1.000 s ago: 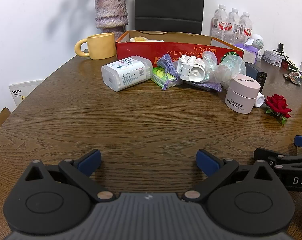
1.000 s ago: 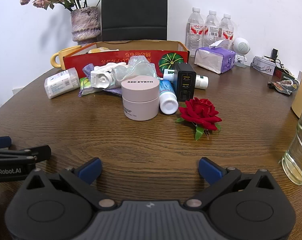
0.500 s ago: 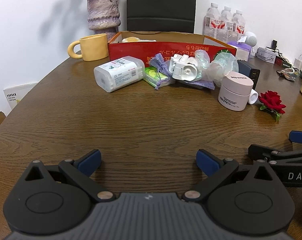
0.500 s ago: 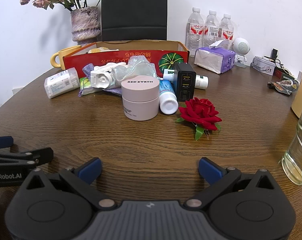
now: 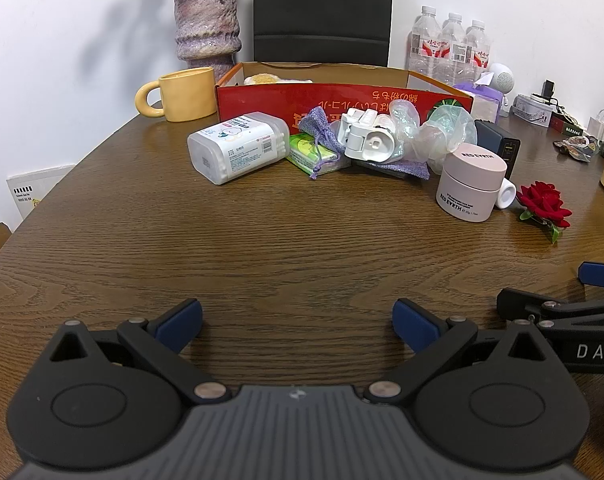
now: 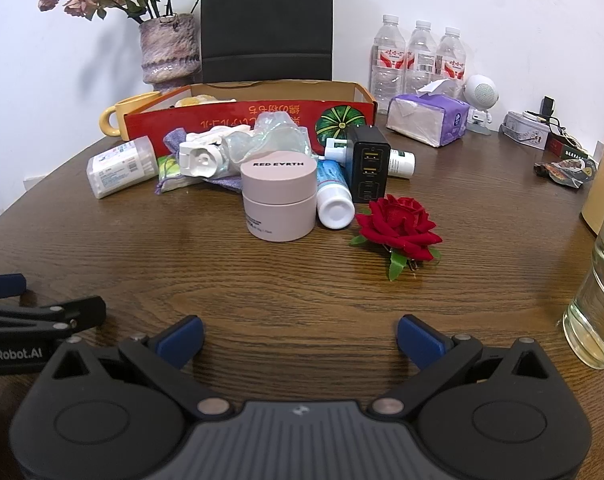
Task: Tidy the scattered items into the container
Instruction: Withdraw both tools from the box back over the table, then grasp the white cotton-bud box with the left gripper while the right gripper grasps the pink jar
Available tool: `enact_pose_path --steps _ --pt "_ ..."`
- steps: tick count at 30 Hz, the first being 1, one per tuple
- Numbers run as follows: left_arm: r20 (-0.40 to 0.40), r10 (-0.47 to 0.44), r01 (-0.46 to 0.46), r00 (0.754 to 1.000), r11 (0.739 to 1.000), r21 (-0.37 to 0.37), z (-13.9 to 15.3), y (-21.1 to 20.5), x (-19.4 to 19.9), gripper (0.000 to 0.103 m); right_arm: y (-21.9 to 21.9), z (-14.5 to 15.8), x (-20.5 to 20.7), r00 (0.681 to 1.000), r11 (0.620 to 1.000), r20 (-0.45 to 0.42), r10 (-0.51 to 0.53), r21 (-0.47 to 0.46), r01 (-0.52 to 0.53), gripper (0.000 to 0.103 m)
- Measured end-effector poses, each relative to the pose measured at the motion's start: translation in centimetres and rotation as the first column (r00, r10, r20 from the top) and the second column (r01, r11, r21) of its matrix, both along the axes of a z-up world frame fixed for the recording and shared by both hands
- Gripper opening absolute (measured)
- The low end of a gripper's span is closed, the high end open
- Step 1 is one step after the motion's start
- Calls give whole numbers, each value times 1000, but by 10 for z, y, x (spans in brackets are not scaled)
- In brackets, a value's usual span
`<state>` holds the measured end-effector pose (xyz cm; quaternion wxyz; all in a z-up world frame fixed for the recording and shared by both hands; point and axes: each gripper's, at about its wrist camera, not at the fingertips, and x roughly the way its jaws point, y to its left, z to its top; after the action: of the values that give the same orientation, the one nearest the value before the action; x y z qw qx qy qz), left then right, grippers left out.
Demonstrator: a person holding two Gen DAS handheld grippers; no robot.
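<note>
A red cardboard box (image 5: 341, 100) (image 6: 230, 118) stands at the back of the wooden table. In front of it lie a white cotton-swab box (image 5: 238, 146) (image 6: 120, 166), a green packet (image 5: 311, 156), purple pouches (image 5: 321, 128), a white device (image 5: 367, 138) (image 6: 200, 158), crumpled clear plastic (image 5: 441, 132), a pink jar (image 5: 469, 174) (image 6: 278, 194), a white tube (image 6: 333, 192), a black charger (image 6: 367, 168) and a red rose (image 5: 543, 202) (image 6: 399, 228). My left gripper (image 5: 298, 320) and right gripper (image 6: 300, 338) are both open and empty, low over the table's near side.
A yellow mug (image 5: 182, 94), a purple vase (image 5: 206, 26), a black chair (image 5: 321, 12), water bottles (image 6: 417, 56), a tissue pack (image 6: 427, 118) and a small white speaker (image 6: 479, 98) stand at the back. A glass of water (image 6: 597, 300) is at the right edge.
The left gripper has tilted and shifted slightly, so the items sit a little differently in its view. The right gripper has barely moved. Both stay open.
</note>
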<state>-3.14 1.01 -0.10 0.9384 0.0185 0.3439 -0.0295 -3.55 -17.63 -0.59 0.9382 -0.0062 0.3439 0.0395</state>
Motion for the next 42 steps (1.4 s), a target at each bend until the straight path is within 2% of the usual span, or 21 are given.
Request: enact_pose_path --steps 31,34,36,39,42 --pt "1 -12 12 1000 1000 -1 0 -1 1 103 0 0 0 1000 1000 1 -1 -2 1 103" --pt "4 -43 43 999 999 0 3 -2 2 103 0 1 0 1000 1000 3 0 -5 0 103" --pt "5 -69 69 998 997 -40 9 1 7 103 -1 4 1 1000 1000 14 1 -17 -1 102" --pt "3 -94 93 996 988 -121 22 10 24 103 1 16 5 996 999 85 40 -34 -37 98" --pt "13 -78 79 997 992 -103 31 15 48 103 3 27 25 990 996 112 89 -26 -87 92"
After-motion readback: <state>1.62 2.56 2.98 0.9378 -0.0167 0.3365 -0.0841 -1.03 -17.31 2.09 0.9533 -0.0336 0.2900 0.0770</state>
